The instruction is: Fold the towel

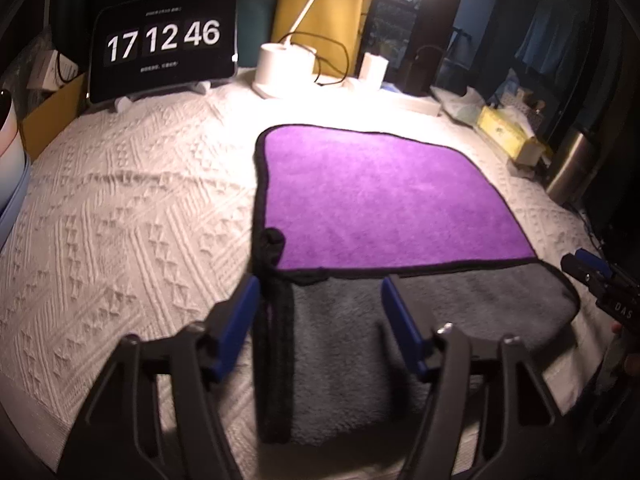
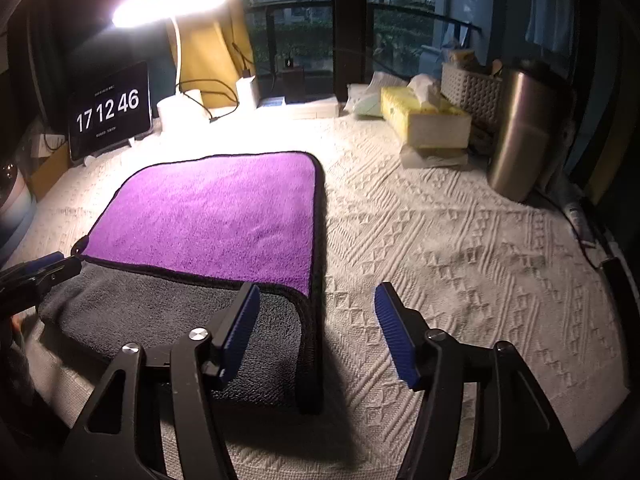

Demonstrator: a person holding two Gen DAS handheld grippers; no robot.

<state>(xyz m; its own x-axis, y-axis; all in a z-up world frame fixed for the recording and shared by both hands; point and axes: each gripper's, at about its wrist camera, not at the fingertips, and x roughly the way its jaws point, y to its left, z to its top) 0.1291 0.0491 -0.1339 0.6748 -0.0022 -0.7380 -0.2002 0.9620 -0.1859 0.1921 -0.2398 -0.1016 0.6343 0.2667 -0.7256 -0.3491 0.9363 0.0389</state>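
A towel lies flat on the white textured cloth, purple face (image 1: 384, 196) up at the far part, with its near part folded over to show the grey side (image 1: 420, 328). It has a black hem. In the right wrist view the purple face (image 2: 216, 216) and grey flap (image 2: 160, 312) lie at the left. My left gripper (image 1: 320, 300) is open and empty above the grey flap's left edge. My right gripper (image 2: 316, 312) is open and empty above the towel's right edge; it also shows at the far right of the left wrist view (image 1: 592, 276).
A tablet clock (image 1: 164, 44) stands at the back left, a lit desk lamp base (image 1: 284, 68) behind the towel. A yellow tissue box (image 2: 424, 116), a white basket (image 2: 472, 88) and a steel flask (image 2: 524, 132) stand at the back right. A cable (image 2: 580, 236) runs along the right edge.
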